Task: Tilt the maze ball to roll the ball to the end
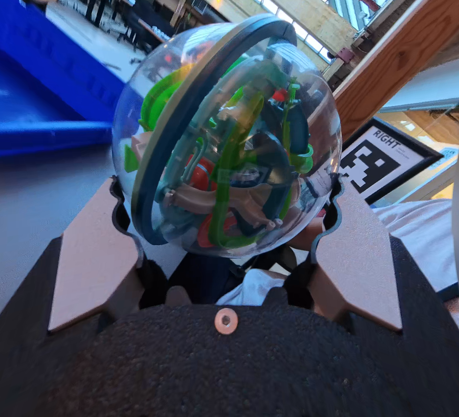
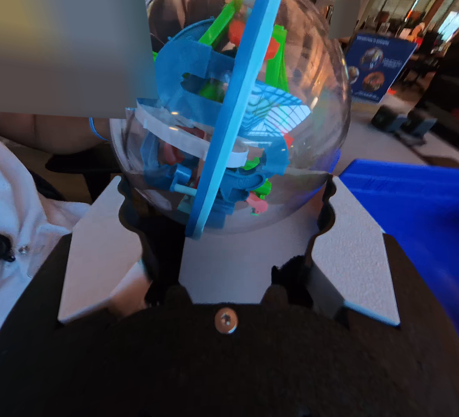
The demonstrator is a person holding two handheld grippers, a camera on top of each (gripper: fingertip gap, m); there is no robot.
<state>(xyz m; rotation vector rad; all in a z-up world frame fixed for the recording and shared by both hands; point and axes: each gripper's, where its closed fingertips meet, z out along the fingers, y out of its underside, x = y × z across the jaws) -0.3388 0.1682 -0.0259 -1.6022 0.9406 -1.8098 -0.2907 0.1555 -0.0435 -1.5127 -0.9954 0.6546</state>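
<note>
Both grippers held the maze ball up off the table, its ring tilted steeply.

The blue bin sat behind it. The left gripper and right gripper each had fingers spread wide, pinching the clear sphere's lower sides. The small ball inside was lost, maybe, among the tracks.

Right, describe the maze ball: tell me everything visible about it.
The maze ball is a clear plastic sphere with a dark-blue band tilted around its middle. Inside run green, blue, beige and red tracks. It is held up, cradled between the left gripper and the right gripper, whose fingers press its lower sides. The small rolling ball cannot be made out.
</note>
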